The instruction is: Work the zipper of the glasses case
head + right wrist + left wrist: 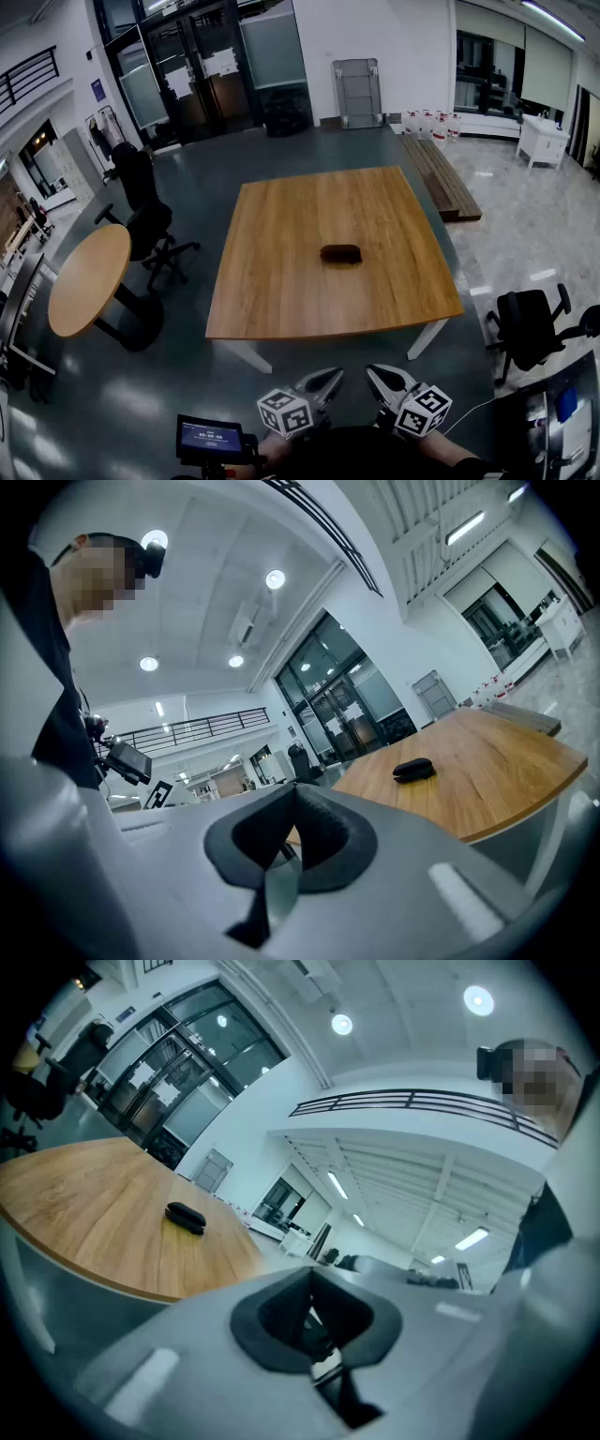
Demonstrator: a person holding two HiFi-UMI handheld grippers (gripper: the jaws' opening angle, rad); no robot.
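We hold the left claw (330, 378) and the right claw (379, 375) side by side close to our body, both pointing level toward the table (281, 291), each with its jaws pressed together and nothing between them. The dark glasses case (340, 253) lies well ahead of both claws, near the table's middle, touching neither; its zipper is too small to make out.

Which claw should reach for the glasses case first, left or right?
Left, marginally. Both are shut, empty and short of the table; the glasses case lies slightly more in line with the left claw than the right claw. Nearly even.
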